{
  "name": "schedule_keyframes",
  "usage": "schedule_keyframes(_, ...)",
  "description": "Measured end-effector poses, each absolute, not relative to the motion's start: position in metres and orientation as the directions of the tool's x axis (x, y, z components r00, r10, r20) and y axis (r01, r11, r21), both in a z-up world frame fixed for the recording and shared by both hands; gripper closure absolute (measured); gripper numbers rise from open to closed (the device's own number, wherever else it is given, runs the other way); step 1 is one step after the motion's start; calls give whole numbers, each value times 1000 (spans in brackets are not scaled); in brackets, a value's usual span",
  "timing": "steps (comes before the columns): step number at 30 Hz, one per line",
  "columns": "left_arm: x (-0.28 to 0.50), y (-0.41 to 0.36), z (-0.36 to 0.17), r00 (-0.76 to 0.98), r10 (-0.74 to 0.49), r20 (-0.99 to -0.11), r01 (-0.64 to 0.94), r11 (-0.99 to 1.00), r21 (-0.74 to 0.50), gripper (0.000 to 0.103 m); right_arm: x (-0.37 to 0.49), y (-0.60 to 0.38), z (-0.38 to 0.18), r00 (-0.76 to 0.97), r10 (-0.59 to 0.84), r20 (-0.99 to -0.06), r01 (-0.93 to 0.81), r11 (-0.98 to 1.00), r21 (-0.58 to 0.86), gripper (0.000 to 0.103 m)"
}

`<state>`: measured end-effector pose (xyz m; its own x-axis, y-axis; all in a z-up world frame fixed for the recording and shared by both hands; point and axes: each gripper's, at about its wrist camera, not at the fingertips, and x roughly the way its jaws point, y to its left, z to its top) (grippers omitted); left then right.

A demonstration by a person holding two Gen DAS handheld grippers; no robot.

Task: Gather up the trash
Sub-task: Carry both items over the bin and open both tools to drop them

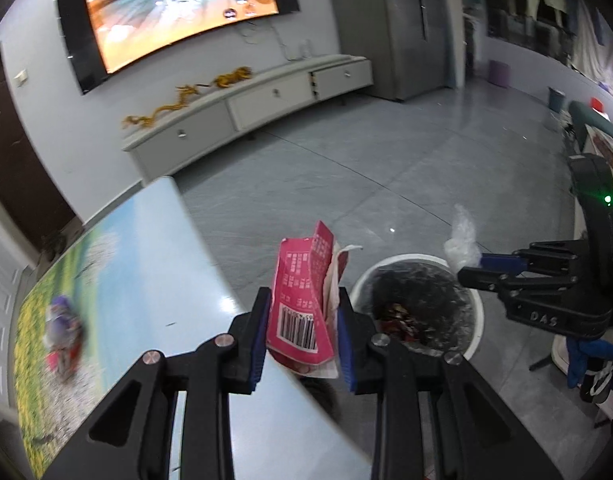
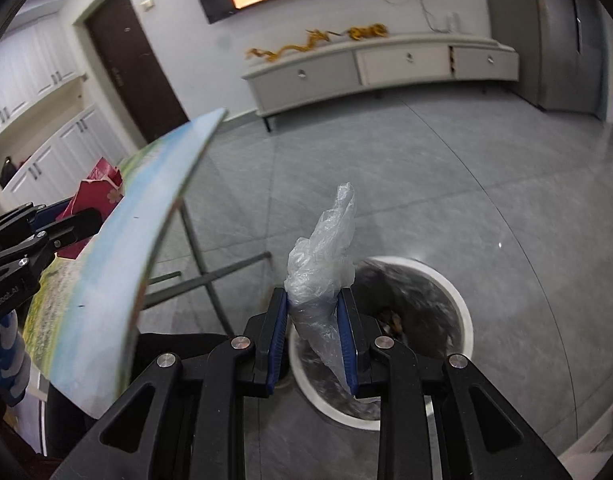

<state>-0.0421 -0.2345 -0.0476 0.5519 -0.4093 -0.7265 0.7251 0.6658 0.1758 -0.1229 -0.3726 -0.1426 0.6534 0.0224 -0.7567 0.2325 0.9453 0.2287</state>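
Note:
My left gripper is shut on a crumpled pink wrapper with a barcode, held over the table's edge, just left of the bin. The white round bin with a dark liner stands on the floor and holds some trash. My right gripper is shut on a scrunched clear plastic bag above the bin's left rim. In the left wrist view the right gripper comes in from the right with the clear bag over the bin. In the right wrist view the left gripper holds the pink wrapper at far left.
A table with a printed landscape cloth sits left of the bin; its metal legs stand near it. Grey tiled floor stretches to a white TV cabinet under a wall screen. A dark door is at left.

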Motion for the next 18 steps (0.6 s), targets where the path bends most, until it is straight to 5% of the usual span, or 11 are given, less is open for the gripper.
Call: schedule_keyframes(18,-37,-313,-96,425,-450,-786,825,551,130,72,-116,-424,-195,587,16,-810,366,887,282,76)
